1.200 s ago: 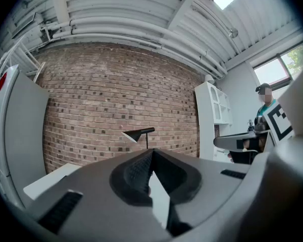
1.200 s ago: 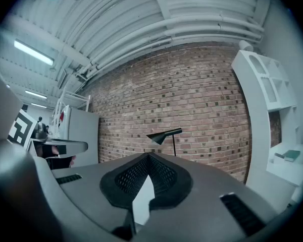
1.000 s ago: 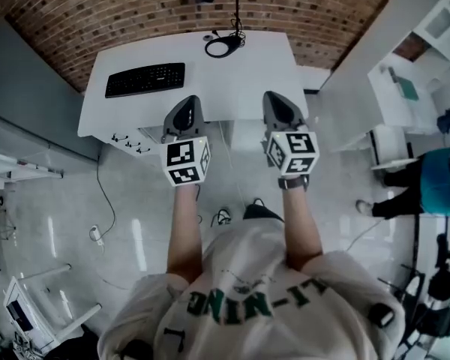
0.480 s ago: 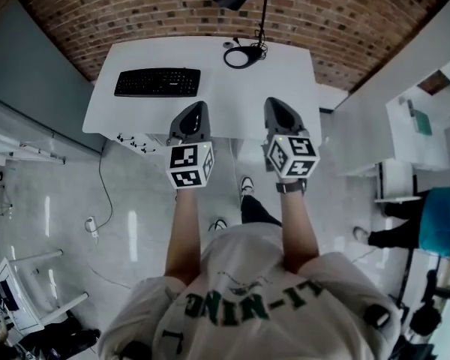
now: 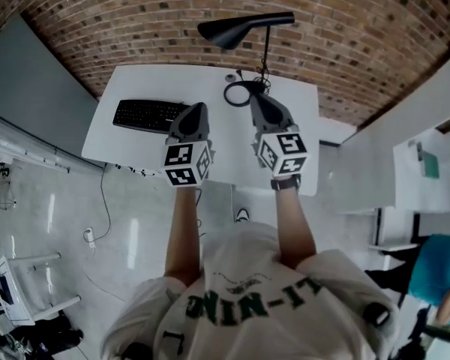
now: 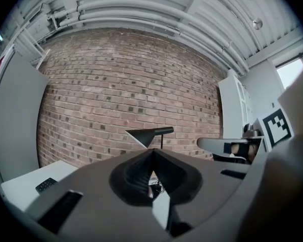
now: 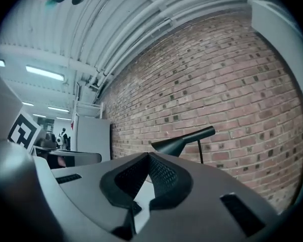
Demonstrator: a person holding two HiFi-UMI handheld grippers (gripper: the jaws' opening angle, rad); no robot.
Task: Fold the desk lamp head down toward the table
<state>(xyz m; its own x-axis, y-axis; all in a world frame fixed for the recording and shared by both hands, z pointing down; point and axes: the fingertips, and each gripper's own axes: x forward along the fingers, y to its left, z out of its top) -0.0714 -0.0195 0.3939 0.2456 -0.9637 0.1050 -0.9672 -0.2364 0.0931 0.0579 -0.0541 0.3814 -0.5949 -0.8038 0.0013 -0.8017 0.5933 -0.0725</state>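
Observation:
A black desk lamp stands at the back of the white desk [image 5: 135, 81], in front of the brick wall. Its cone-shaped head [image 5: 232, 32] sits level atop a thin stem [image 5: 268, 51] that rises from a ring base [image 5: 240, 93]. My left gripper [image 5: 197, 108] hovers over the desk's middle, shut and empty, short of the lamp. My right gripper [image 5: 256, 98] is shut and empty too, its tip next to the ring base. From the left gripper view the lamp head [image 6: 149, 133] shows just above the shut tips [image 6: 152, 151]. The right gripper view has the lamp head [image 7: 179, 141] beyond its tips [image 7: 149, 155].
A black keyboard [image 5: 146, 115] lies on the desk's left part. Cable loops lie by the lamp base. A grey partition [image 5: 37, 73] stands left of the desk and white cabinets [image 5: 427, 163] to the right. A person in blue [image 5: 439, 276] sits far right.
The person has stepped up to the desk. Both grippers went from the desk's front edge to over its top, the right one close to the lamp base. Jaws stayed shut.

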